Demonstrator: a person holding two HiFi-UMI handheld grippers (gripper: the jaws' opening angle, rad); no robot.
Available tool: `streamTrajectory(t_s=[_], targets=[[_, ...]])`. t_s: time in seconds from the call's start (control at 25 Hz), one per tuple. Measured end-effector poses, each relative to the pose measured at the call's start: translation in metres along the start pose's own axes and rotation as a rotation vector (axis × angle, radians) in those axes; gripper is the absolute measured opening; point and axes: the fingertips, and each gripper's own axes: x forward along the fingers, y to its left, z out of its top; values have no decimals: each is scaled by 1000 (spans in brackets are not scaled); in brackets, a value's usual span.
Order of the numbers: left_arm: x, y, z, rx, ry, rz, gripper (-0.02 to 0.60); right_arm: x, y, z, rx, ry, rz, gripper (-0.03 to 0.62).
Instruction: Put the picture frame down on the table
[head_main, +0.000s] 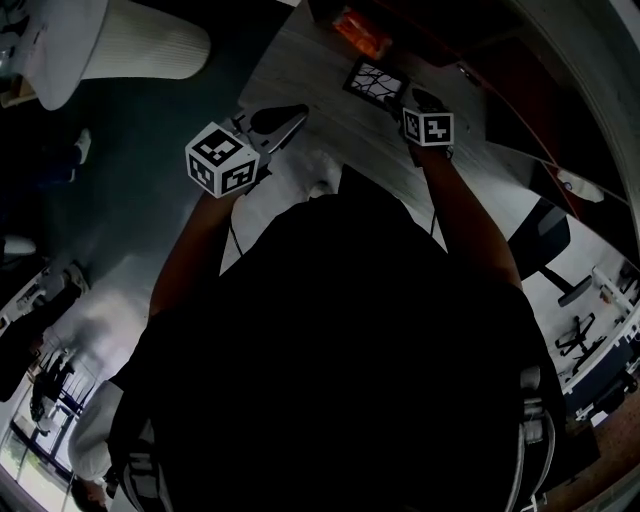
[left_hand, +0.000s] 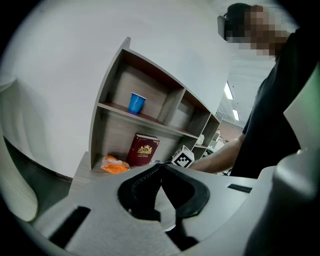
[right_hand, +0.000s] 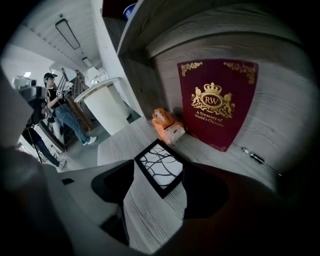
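The picture frame (right_hand: 161, 168), black-edged with a black branch pattern on white, lies flat on the grey wooden table (right_hand: 145, 220). My right gripper (right_hand: 159, 167) stands open just over it, one jaw on each side of the frame's near corner, holding nothing. From the head view, the frame (head_main: 375, 80) sits near the table's far edge with the right gripper (head_main: 412, 100) just behind it. My left gripper (head_main: 296, 114) hovers above the table's left part, away from the frame. Its jaws (left_hand: 160, 167) meet at the tips with nothing between them.
A dark red book (right_hand: 217, 102) leans upright in the shelf unit (left_hand: 115, 107), with an orange packet (right_hand: 167, 125) beside it and a pen (right_hand: 252, 156) on the table. A blue cup (left_hand: 136, 102) stands on the upper shelf. A white chair (head_main: 120, 40) is at left.
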Motion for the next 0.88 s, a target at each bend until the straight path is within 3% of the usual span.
streamTrajectory(t_s=[0.56, 0.88], targets=[[-28, -18, 4, 66, -21, -26, 17, -53, 19, -9, -72, -44, -62, 50], [-35, -31, 6, 95, -30, -45, 17, -75, 27, -21, -42, -54, -77, 8]])
